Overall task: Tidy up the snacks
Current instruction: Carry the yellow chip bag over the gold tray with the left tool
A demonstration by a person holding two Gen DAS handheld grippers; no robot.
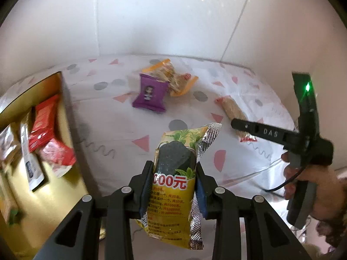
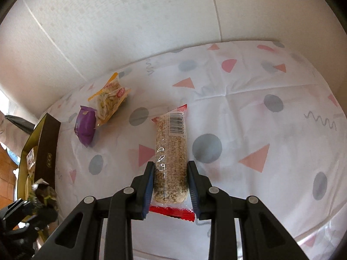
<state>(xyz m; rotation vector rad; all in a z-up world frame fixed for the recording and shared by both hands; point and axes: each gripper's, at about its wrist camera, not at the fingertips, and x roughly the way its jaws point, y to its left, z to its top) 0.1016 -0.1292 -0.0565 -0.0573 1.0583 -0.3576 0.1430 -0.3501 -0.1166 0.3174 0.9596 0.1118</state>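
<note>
Grippers mid-sort: left gripper [image 1: 173, 184] pinching yellow packet [image 1: 176, 169], box [image 1: 54, 205] to its left; right gripper [image 2: 170, 184] apparently clamping grain bar [image 2: 171, 158].

My gold box [image 1: 54, 195] runs off the left edge of the left wrist view, and the packets inside it are blurred, their print unreadable. Beside the box, my yellow snack pack [image 1: 173, 184] has its lower sides hidden behind my left gripper's pads [image 1: 146, 186].
</note>
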